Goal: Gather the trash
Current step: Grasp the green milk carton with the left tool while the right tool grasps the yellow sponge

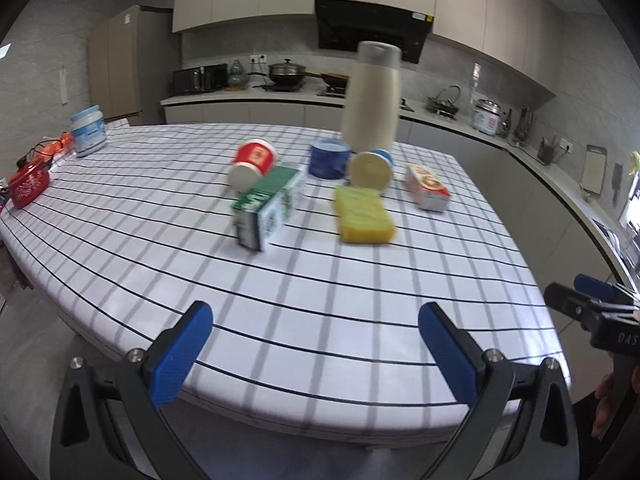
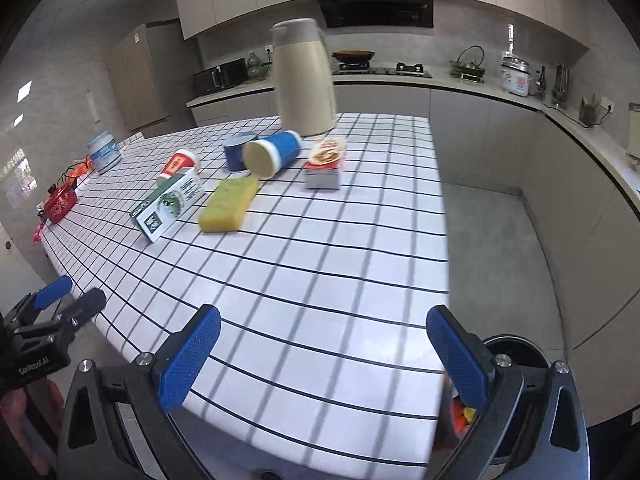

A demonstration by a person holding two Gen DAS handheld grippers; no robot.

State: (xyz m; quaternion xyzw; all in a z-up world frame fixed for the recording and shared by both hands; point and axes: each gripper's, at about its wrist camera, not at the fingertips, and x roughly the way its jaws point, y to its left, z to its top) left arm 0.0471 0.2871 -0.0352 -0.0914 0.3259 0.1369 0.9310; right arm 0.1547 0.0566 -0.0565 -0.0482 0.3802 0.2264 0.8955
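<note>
Both grippers are hovering over the near edge of the checked table (image 1: pixel 320 320), low in each frame. The left gripper (image 1: pixel 316 344) is standing wide open with nothing between its blue pads (image 1: pixel 180 356). The right gripper (image 2: pixel 324 356) is likewise spread wide and gripping nothing.

The trash is lying grouped at mid-frame, well apart from both grippers: a green carton (image 1: pixel 268 208) on its side, a yellow sponge (image 1: pixel 362 218) just beside it, a red cup (image 1: pixel 252 162) and a blue cup (image 2: pixel 274 154) tipped over, and a small box (image 2: pixel 326 164). A dark bin (image 2: pixel 516 364) is sitting at the lower right of the right wrist view, behind the right gripper.
</note>
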